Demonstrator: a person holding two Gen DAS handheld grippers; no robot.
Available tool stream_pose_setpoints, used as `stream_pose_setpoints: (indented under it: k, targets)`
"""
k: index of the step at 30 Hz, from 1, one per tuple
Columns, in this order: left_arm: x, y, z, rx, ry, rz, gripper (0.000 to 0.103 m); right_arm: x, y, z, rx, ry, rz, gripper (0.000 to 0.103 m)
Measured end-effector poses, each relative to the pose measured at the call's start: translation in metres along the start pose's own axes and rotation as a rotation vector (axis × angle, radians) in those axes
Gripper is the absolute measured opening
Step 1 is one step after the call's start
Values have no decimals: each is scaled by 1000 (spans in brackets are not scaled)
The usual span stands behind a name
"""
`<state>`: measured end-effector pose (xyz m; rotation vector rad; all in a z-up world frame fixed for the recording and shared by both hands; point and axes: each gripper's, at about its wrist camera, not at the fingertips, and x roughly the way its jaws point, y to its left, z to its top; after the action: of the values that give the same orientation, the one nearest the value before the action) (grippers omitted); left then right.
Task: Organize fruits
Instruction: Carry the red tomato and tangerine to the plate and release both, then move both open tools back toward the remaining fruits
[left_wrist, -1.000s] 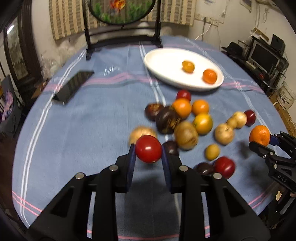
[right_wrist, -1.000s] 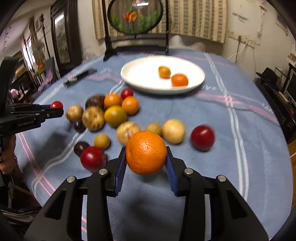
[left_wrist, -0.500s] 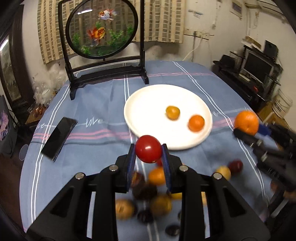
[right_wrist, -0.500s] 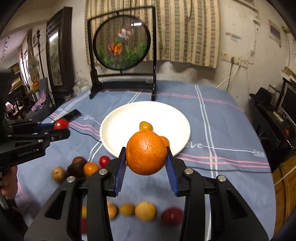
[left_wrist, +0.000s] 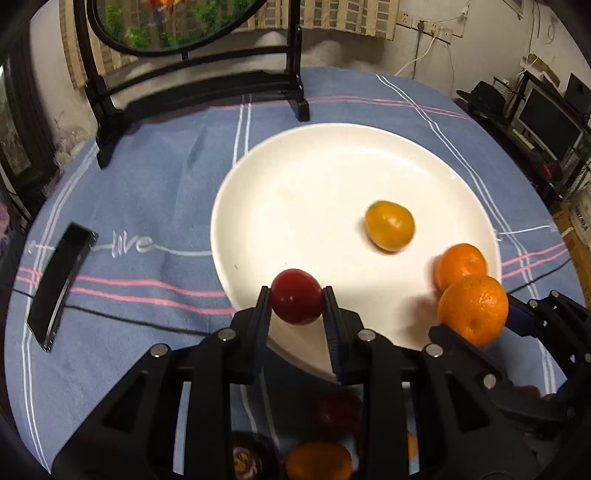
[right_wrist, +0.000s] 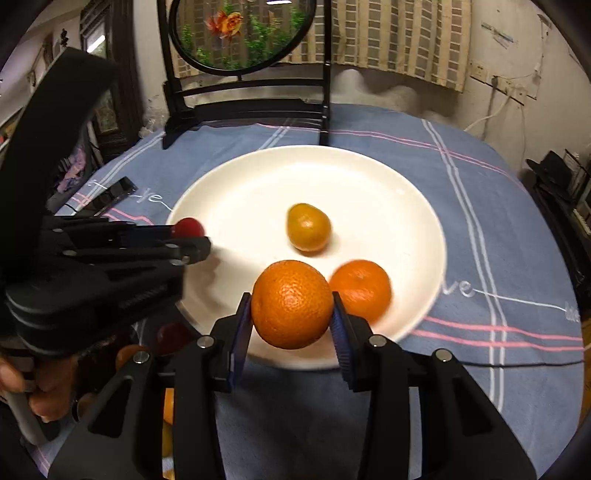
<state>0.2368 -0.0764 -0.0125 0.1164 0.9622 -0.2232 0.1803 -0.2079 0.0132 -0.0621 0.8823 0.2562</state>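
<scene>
The plate (left_wrist: 258, 206) is plain white. On it lie a yellow-orange fruit (left_wrist: 389, 225) and an orange one (left_wrist: 460, 264). A blue cloth (left_wrist: 155, 184) with pink and white stripes covers the desk. The left gripper (left_wrist: 297, 308) is black and holds a dark red fruit (left_wrist: 295, 301); the right gripper (right_wrist: 291, 317), black with blue pads, holds a bright orange (right_wrist: 291, 304).

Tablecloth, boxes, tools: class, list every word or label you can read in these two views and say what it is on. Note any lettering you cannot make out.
"love" – white script stitched on the blue tablecloth, left of the white plate, at.
"ve" – end of another such word on the cloth to the plate's right, at; the start is hidden.
Printing on a cardboard box at the right edge: too blurred to read.
No readable lettering on either tool.
</scene>
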Motion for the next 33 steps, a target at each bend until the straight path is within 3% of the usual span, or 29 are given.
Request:
stream_pose_setpoints:
  k: [3, 4, 5, 6, 9, 11, 22, 26, 28, 30, 33]
  targets:
    - [4, -3, 2, 15, 9, 1, 31, 4, 1, 1, -11, 0, -28, 46]
    - [3, -2, 2, 11, 8, -4, 40, 4, 1, 1, -10, -2, -30, 48]
    - [1, -2, 2, 7, -4, -1, 56, 2, 1, 1, -8, -12, -32, 55]
    - [-2, -2, 3, 3, -21, 8, 63, -1, 1, 1, -5, -20, -34, 59]
    - [-24, -1, 1, -3, -100, 40, 70, -15, -1, -3, 13, -47, -11, 63]
    - [-42, 1, -3, 4, -146, 47, 82, -26, -5, -7, 28, -60, -9, 64]
    - [-113, 37, -72, -16, -220, 56, 90, -111, -49, -77, 182, -129, 10, 66]
    - [-130, 60, -107, -76, -233, -2, 90, -128, -48, -107, 195, -122, 18, 66]
    - [-135, 68, -122, -102, -225, 16, 90, -135, -44, -121, 188, -121, 8, 71]
    - [-138, 70, -133, -98, -218, 41, 91, -142, -41, -134, 197, -129, -6, 99]
    - [-143, 73, -148, -97, -201, 65, 92, -151, -36, -147, 197, -149, 1, 100]
